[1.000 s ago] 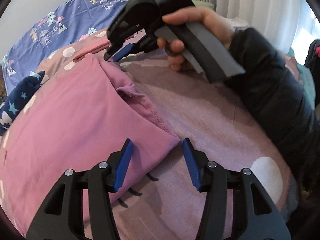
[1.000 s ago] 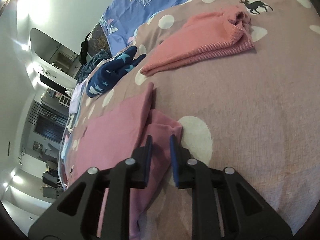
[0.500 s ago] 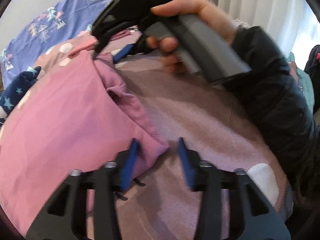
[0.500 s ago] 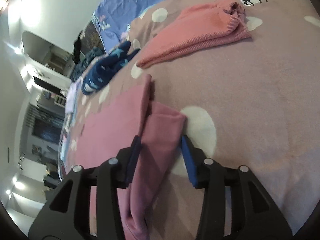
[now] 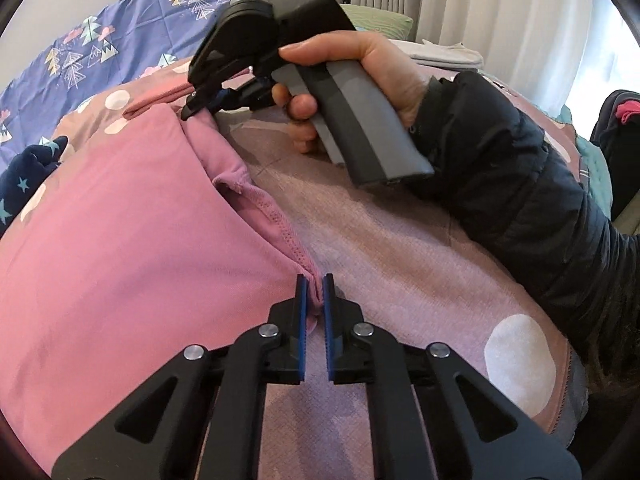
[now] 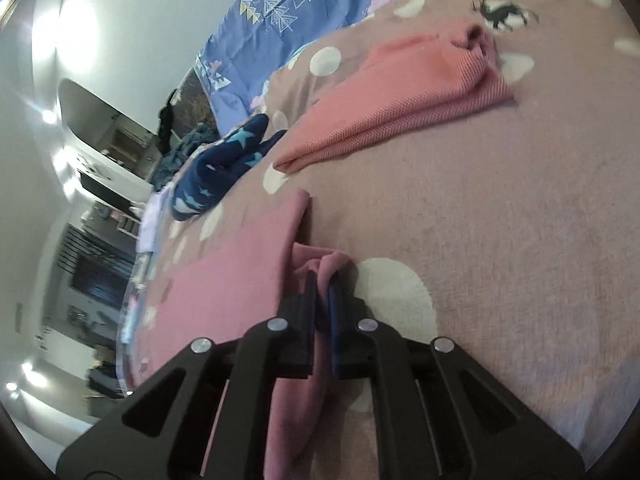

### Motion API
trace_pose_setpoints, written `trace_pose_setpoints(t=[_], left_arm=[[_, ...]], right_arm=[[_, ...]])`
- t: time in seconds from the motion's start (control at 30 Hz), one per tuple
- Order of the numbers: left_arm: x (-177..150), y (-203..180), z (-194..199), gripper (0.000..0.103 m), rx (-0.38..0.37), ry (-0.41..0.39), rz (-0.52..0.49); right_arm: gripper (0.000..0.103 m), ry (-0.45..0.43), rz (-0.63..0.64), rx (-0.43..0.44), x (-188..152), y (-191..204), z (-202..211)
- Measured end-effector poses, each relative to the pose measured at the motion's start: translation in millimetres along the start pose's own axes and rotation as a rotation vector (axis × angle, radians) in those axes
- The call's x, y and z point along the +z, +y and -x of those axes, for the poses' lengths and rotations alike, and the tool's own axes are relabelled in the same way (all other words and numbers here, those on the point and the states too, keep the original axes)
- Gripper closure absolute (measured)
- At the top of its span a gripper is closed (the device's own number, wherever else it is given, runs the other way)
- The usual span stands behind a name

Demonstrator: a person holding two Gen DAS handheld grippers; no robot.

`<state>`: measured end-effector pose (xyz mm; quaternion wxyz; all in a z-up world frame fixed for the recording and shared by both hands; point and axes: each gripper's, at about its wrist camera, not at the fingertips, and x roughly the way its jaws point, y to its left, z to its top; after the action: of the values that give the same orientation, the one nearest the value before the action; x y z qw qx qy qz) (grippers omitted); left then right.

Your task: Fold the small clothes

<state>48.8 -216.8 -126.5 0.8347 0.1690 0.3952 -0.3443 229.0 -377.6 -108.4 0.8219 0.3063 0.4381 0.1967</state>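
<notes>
A bed [image 5: 400,264] covered by a mauve blanket [image 6: 500,208] with white dots fills both views, with a blue tree-print sheet [image 5: 100,52] at its far side and pale curtains [image 5: 500,4] beyond. A pink garment [image 5: 120,248] lies spread flat on the blanket, to the left in the left wrist view. The left gripper [image 5: 314,292] has its jaws closed on the near corner of the garment's stitched hem, a pinch of pink cloth showing between the blue pads [image 5: 302,320]. The right gripper [image 6: 322,300], held by a hand [image 5: 360,76] in a dark sleeve, has its jaws closed on a bunched fold at the garment's far right corner; in its own view the cloth rises between the jaws and hangs back under them. Farther off lie a folded salmon knit [image 6: 400,100] and, to the left, a navy star-print piece [image 6: 216,168], both apart from the pink garment. A deer print [image 6: 504,12] marks the blanket just beyond the knit.
</notes>
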Motion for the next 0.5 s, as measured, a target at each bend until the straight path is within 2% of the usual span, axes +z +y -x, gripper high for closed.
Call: trace_pose_setpoints(t=[0.03, 0.1, 0.17, 0.2, 0.3, 0.37, 0.43, 0.5], left_arm=[[-0.1, -2.0, 2.0, 0.095, 0.010, -0.001, -0.006], [-0.7, -6.6, 7.5, 0.088, 0.034, 0.002, -0.018], [-2.2, -11.0, 13.0, 0.066, 0.068, -0.005, -0.035], [-3.8, -12.3, 14.8, 0.063, 0.085, -0.008, -0.045], [-6.7, -12.8, 10.3, 0.062, 0.102, 0.011, -0.069], [-5.4, -10.0, 3.2, 0.062, 0.104, 0.024, -0.051], [-2.2, -6.7, -0.3, 0.062, 0.100, 0.016, -0.037], [1.7, -1.5, -3.9, 0.064, 0.086, 0.013, -0.015]], right_arm=[[0.094, 0.003, -0.023, 0.028, 1.3, -3.9, 2.1], [0.089, 0.011, -0.039, 0.050, 2.1, -6.0, 3.7], [0.080, 0.031, -0.031, 0.055, 1.7, -3.9, 3.8], [0.077, 0.044, -0.022, 0.060, 1.7, -1.4, 3.9], [0.062, 0.085, 0.020, 0.055, -1.8, 6.4, 3.9], [0.047, 0.115, 0.074, 0.054, -5.2, 15.3, 0.3], [0.039, 0.115, 0.110, 0.058, -9.3, 21.7, -2.6], [0.039, 0.107, 0.135, 0.057, -11.8, 26.1, -7.0]])
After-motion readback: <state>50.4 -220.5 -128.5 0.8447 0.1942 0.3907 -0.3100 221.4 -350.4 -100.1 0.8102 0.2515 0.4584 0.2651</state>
